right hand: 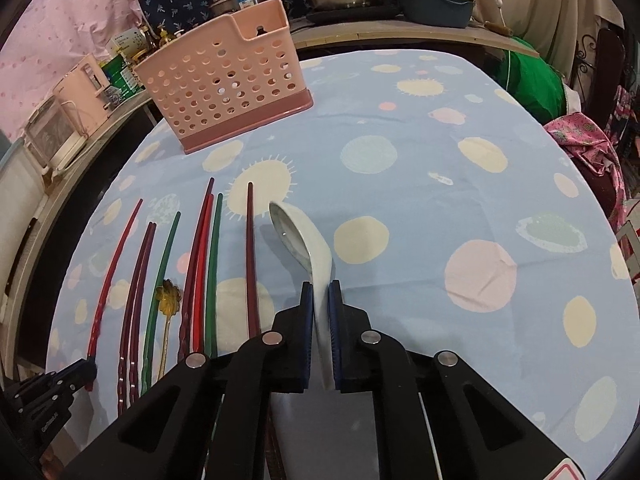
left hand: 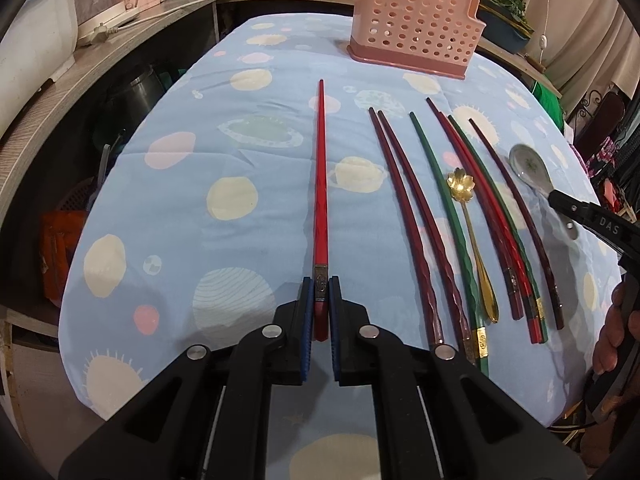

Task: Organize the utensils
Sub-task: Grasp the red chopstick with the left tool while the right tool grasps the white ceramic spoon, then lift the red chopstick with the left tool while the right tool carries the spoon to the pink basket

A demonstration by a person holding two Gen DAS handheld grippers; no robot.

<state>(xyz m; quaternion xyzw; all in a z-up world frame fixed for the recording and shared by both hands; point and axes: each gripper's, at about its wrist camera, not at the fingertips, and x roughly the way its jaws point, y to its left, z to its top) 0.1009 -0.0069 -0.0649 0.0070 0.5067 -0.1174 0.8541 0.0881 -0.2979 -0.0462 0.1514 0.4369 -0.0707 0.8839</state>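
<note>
chopstick clamped, left claw angled down

The left tool clamps a red chopstick's thick end; a pink perforated plastic caddy stands at the tabletop's far edge.

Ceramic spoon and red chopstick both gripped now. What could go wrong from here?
1. The right gripper pinches the ceramic spoon only by its smooth handle, with the bowl tilted on edge: it may slip or swing.
2. The left gripper holds the red chopstick at its very end, so the long tip could miss the pink holder.
</note>
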